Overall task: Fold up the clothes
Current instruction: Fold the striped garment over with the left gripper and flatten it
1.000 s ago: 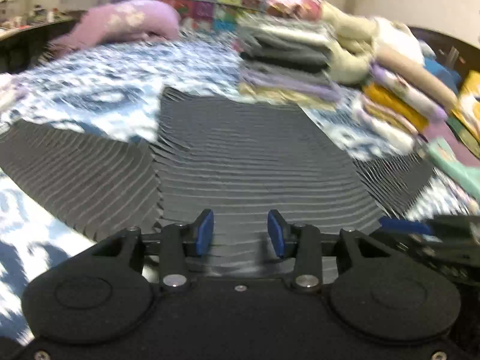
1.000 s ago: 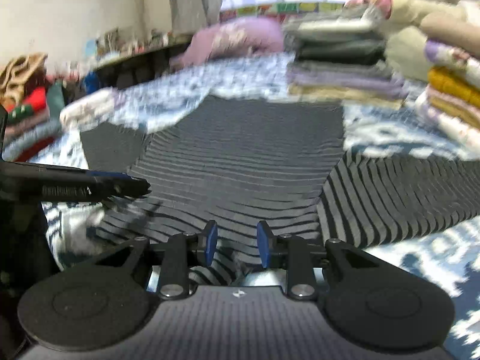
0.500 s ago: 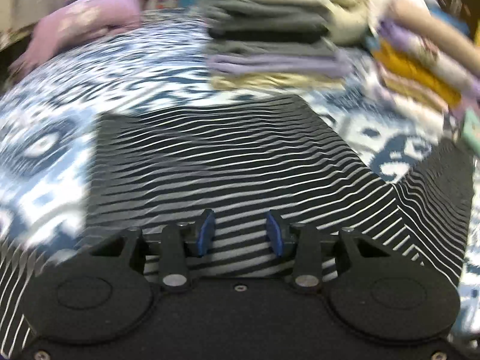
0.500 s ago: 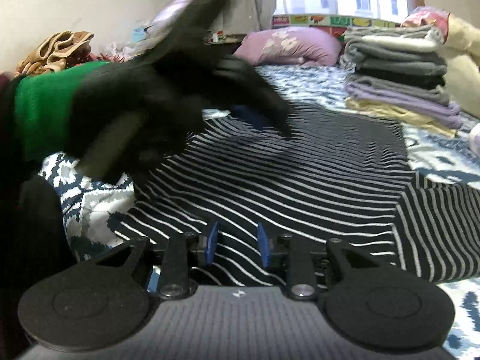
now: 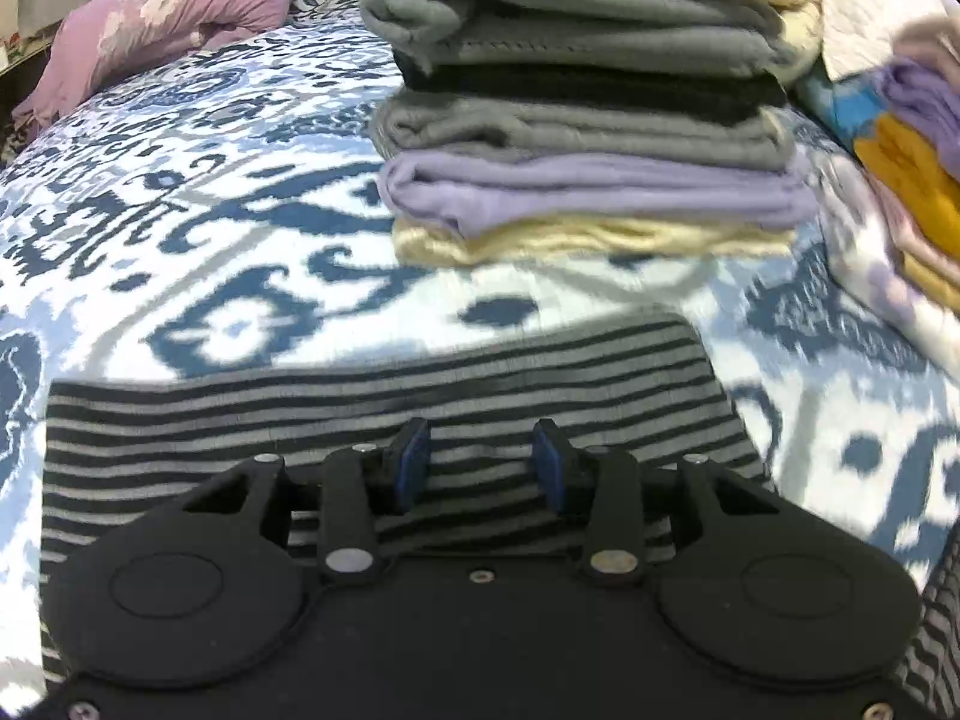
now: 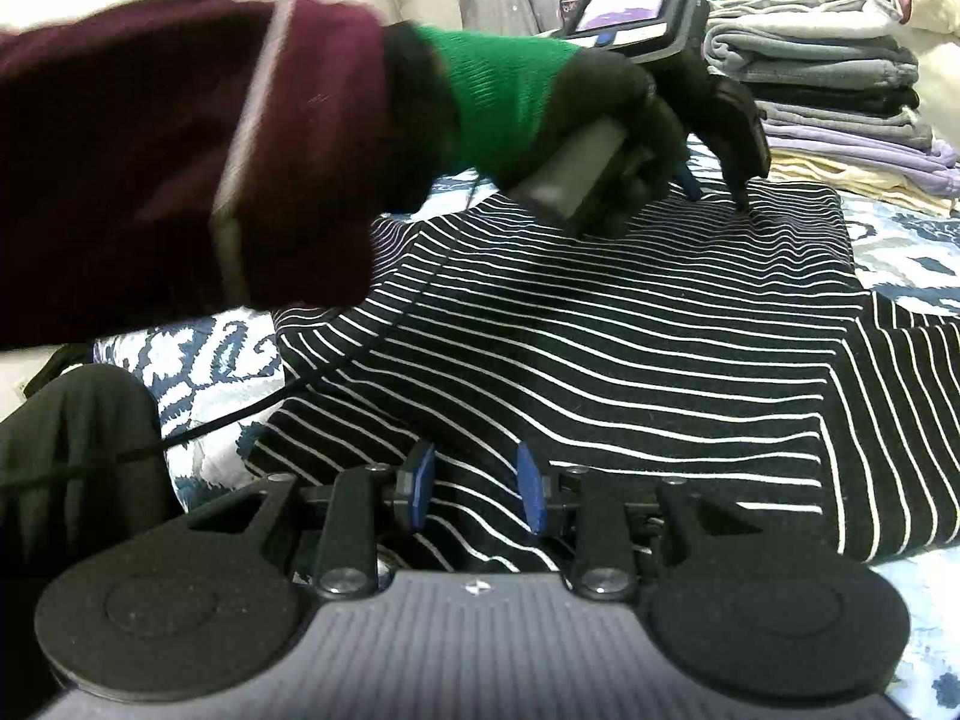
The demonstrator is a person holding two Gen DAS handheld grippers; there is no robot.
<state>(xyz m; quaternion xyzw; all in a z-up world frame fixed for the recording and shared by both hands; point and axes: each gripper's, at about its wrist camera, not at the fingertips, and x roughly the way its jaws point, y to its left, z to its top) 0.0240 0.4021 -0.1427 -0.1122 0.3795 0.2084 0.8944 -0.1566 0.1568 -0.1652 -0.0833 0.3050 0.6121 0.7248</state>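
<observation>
A black shirt with thin white stripes (image 6: 630, 330) lies flat on the patterned bedspread, one sleeve spread to the right (image 6: 900, 420). My right gripper (image 6: 475, 495) is open and hovers low over the shirt's near hem, with nothing between its fingers. My left gripper (image 6: 717, 192) is held by a gloved hand (image 6: 600, 114) and reaches to the shirt's far edge, fingertips down near the fabric. In the left wrist view the left gripper (image 5: 480, 468) is open over the striped cloth (image 5: 384, 396), just short of its far edge.
A tall stack of folded grey, black, lilac and cream clothes (image 5: 588, 120) stands just beyond the shirt. More folded piles (image 5: 912, 168) lie to the right and a pink pillow (image 5: 174, 18) to the far left. A maroon sleeve (image 6: 180, 150) and a cable (image 6: 360, 354) cross the left side.
The left gripper has travelled forward over the shirt to its far edge, close to the folded stack. The right gripper has stayed near the hem. Both remain open.
</observation>
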